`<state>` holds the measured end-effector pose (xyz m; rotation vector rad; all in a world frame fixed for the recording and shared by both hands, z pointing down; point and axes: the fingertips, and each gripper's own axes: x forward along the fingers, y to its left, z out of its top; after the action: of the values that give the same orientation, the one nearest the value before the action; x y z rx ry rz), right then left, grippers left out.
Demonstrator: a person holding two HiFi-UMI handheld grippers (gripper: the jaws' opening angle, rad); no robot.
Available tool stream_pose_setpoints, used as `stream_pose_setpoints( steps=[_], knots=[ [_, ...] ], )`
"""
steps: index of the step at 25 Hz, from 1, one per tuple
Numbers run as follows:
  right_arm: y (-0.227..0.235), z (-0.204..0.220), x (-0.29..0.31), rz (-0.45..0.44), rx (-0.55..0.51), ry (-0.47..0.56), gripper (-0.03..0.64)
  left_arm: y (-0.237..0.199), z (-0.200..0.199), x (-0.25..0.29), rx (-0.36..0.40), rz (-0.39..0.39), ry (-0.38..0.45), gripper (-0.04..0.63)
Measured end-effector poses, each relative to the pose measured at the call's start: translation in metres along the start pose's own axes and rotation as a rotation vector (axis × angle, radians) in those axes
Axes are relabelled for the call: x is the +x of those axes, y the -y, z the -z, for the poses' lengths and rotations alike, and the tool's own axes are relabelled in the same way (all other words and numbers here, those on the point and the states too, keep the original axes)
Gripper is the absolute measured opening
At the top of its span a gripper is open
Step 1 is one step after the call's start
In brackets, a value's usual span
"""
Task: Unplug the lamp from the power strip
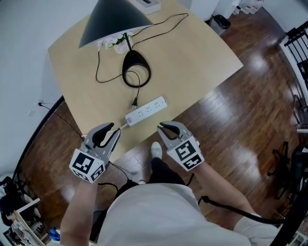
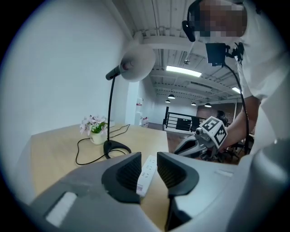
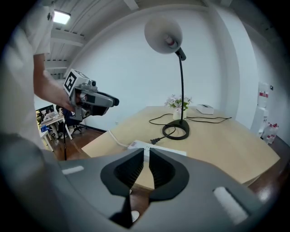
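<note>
The white power strip [image 1: 146, 111] lies near the front edge of the wooden table [image 1: 192, 53]. The black lamp, shade [image 1: 110, 19] over ring base [image 1: 136, 67], stands behind it. Its black plug [image 1: 135, 102] lies on the table by the strip's far side and appears out of the sockets [image 3: 154, 141]. My left gripper [image 1: 113, 129] hovers at the strip's left end, jaws slightly apart and empty, the strip [image 2: 146, 174] showing between them. My right gripper [image 1: 161, 127] hangs off the table edge, jaws nearly together and empty; beyond it lies the strip [image 3: 174, 150].
A small pot of flowers [image 1: 115, 43] stands beside the lamp, a white box [image 1: 147, 5] at the table's far edge. The strip's white cable [image 3: 102, 138] drops off the front left edge. Below is dark wooden floor [image 1: 240, 125], with a black bin [image 1: 221, 21] beyond.
</note>
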<state>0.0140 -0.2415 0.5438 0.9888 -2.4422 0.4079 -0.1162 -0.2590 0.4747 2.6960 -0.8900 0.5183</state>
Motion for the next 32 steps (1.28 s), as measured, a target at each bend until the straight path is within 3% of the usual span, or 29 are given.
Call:
stream_pose_setpoints(
  steps=[9, 12, 18, 24, 32],
  knots=[
    [-0.129, 0.007, -0.085, 0.031, -0.049, 0.031, 0.032, 0.091, 0.034, -0.161, -0.019, 0.017, 0.078, 0.117],
    [-0.18, 0.011, -0.108, 0.053, -0.018, 0.069, 0.032, 0.116, 0.056, -0.217, -0.003, 0.01, 0.107, 0.115],
    [-0.269, 0.038, -0.162, 0.097, 0.011, 0.065, 0.032, 0.159, 0.11, -0.309, -0.05, 0.004, 0.118, 0.11],
    [-0.326, 0.048, -0.209, 0.067, 0.006, 0.096, 0.035, 0.213, 0.124, -0.352, -0.048, 0.012, 0.146, 0.11],
    [-0.346, 0.059, -0.256, 0.036, -0.009, 0.14, 0.061, 0.285, 0.115, -0.336, -0.048, 0.059, 0.163, 0.106]
  ],
)
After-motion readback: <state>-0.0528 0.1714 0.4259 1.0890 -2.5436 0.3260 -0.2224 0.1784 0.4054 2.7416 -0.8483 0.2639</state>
